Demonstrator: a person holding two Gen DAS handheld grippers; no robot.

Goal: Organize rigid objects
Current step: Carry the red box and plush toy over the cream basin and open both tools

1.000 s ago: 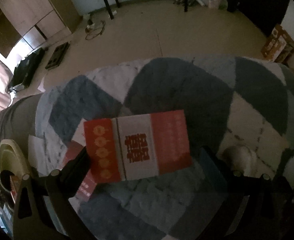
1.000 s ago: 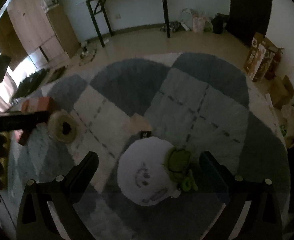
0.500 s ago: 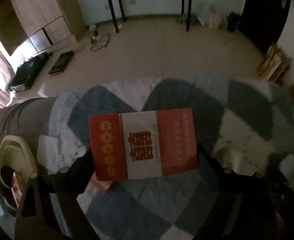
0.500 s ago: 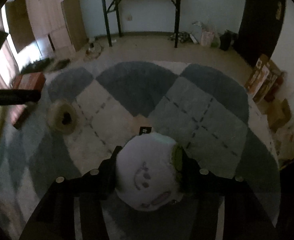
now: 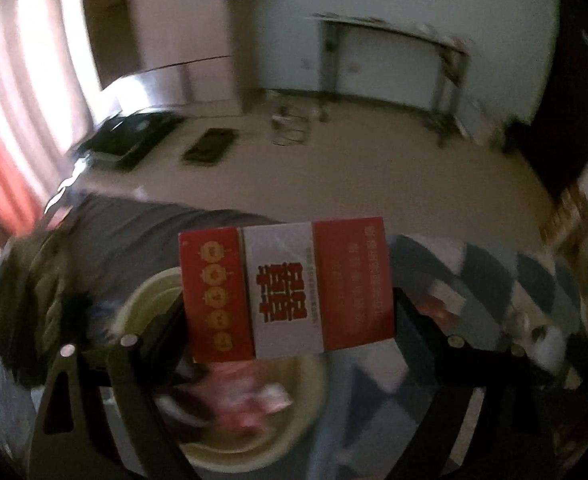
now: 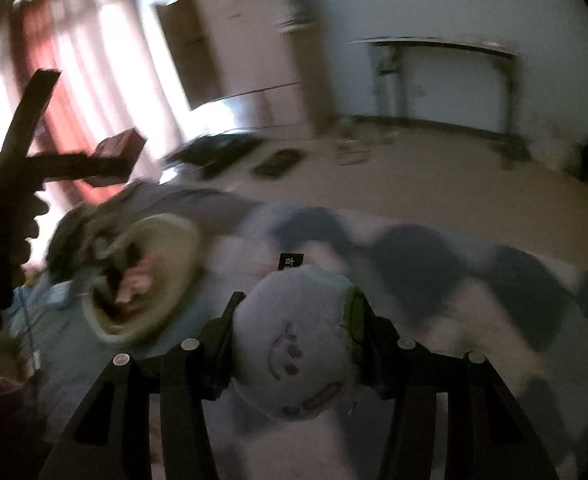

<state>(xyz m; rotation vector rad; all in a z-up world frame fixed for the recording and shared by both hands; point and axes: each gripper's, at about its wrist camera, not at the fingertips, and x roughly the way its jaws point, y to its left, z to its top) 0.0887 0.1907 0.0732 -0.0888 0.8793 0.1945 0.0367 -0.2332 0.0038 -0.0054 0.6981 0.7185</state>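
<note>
Left gripper: black two-finger tool; its fingers press on the short ends of a flat red-and-white cardboard box, held off the floor, printed face toward the camera. Its jaws have just been closing, the box between them.
Box markings: white centre band with a red double character, a column of gold lantern emblems on the left red panel, pale text on the right red panel, too blurred to read.
Right gripper: black two-finger tool clamped on a round pale plush toy, one finger on each side; the toy is lifted clear of the rug. Its jaws have just been closing, the toy between them.
Plush toy details: stitched smiling face, green trim on its right edge, small black tag at its top.
Round cream-coloured basin: stands on the floor, left of the plush toy in the right wrist view, directly beneath the held box in the left wrist view; pinkish items lie inside, blurred.
Grey-blue and white checked shaggy rug: spread on the floor under both grippers.
Left gripper seen from the right wrist camera: at upper left, with the red box in its grip.
Background: black-legged narrow console against the pale wall, wooden cabinet, red curtain; all motion-blurred.
</note>
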